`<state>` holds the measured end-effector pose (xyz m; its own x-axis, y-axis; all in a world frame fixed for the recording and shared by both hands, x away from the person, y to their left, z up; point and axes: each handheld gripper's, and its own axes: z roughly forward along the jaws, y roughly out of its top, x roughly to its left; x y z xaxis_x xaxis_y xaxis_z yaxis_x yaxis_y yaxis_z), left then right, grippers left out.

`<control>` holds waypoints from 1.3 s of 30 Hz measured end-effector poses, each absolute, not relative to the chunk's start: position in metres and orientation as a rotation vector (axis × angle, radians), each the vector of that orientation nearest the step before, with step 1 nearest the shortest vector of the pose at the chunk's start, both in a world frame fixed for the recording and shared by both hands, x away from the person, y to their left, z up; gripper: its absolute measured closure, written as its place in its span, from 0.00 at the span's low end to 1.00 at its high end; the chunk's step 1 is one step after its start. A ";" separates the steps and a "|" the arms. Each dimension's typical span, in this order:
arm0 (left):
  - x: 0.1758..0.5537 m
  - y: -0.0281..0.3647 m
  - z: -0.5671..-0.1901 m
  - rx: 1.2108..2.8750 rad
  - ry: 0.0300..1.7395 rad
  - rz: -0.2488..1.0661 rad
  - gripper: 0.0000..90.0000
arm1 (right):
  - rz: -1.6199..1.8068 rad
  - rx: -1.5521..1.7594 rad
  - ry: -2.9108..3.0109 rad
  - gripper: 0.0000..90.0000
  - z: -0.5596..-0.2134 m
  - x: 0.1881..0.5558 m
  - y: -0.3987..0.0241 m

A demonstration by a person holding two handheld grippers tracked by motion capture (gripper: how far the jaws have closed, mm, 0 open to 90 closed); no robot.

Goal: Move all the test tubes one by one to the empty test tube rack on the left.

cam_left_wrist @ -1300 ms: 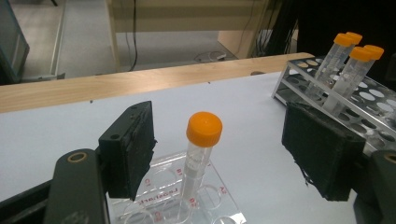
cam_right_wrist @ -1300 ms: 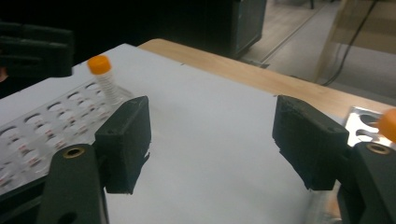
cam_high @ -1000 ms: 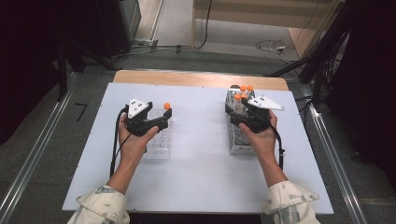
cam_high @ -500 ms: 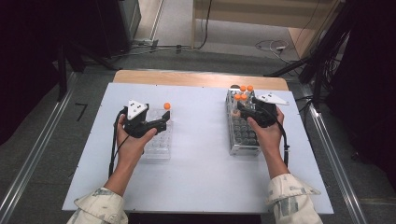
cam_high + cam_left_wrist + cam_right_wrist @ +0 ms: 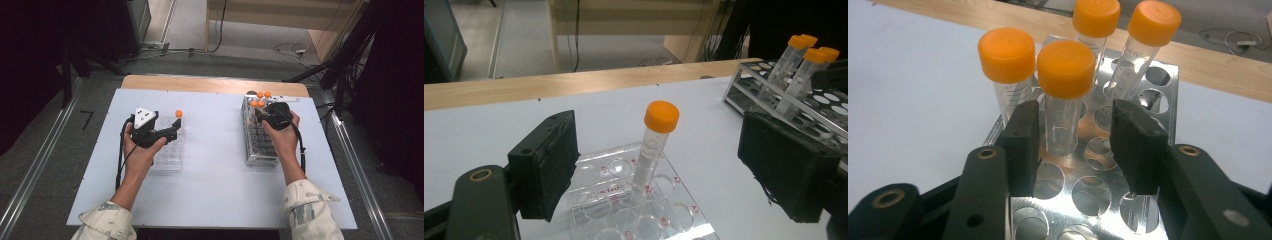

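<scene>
A clear tube with an orange cap point(image 5: 655, 135) stands in a clear plastic rack point(image 5: 664, 200) on the white table. My left gripper point(image 5: 664, 165) is open, its pads wide apart on either side of this tube point(image 5: 178, 113) and touching nothing. In the high view the left gripper point(image 5: 172, 127) hovers over the clear rack point(image 5: 167, 155). Several orange-capped tubes stand at the far end of a metal rack point(image 5: 1148, 210). My right gripper point(image 5: 1078, 130) has its jaws around the nearest tube point(image 5: 1064, 85); they have just been closing, with a gap still on the right pad's side.
The metal rack point(image 5: 260, 150) lies on the right of the white table point(image 5: 215, 190), and my right gripper point(image 5: 265, 112) is at its far end. A wooden strip point(image 5: 200, 84) runs along the table's far edge. Cables lie on the floor beyond.
The right hand has moved away from the person along the metal rack to the tubes at its far end, and its jaws have narrowed around one. The left hand has stayed put.
</scene>
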<state>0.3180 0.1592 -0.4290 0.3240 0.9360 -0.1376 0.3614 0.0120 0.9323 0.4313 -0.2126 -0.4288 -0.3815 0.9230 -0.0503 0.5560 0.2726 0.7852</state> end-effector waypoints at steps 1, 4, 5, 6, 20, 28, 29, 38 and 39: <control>0.318 0.159 -0.429 1.551 1.222 0.694 0.19 | 0.941 1.329 2.043 0.62 -0.429 0.432 -0.212; 0.318 0.159 -0.429 1.550 1.222 0.694 0.19 | 0.931 1.330 2.054 0.64 -0.429 0.435 -0.211; 0.318 0.159 -0.429 1.550 1.222 0.694 0.19 | 0.933 1.330 2.057 0.65 -0.430 0.436 -0.211; 0.318 0.159 -0.430 1.549 1.223 0.692 0.19 | 0.928 1.331 2.060 0.66 -0.430 0.437 -0.210; 0.317 0.159 -0.430 1.549 1.220 0.683 0.19 | 0.929 1.326 2.103 0.80 -0.431 0.442 -0.205; 0.317 0.160 -0.429 1.546 1.221 0.681 0.20 | 0.976 1.319 2.074 0.80 -0.425 0.440 -0.209; 0.317 0.160 -0.429 1.546 1.221 0.680 0.20 | 0.984 1.319 2.068 0.80 -0.424 0.439 -0.210; 0.316 0.160 -0.428 1.534 1.222 0.677 0.19 | 1.059 1.285 2.011 0.80 -0.403 0.429 -0.215; 0.316 0.160 -0.428 1.534 1.221 0.678 0.19 | 1.059 1.285 2.011 0.80 -0.403 0.429 -0.215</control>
<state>0.3161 0.1600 -0.4281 0.3279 0.9315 -0.1571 0.3590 0.0310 0.9328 0.4292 -0.2153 -0.4033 -0.4112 0.9113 -0.0180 0.5009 0.2424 0.8309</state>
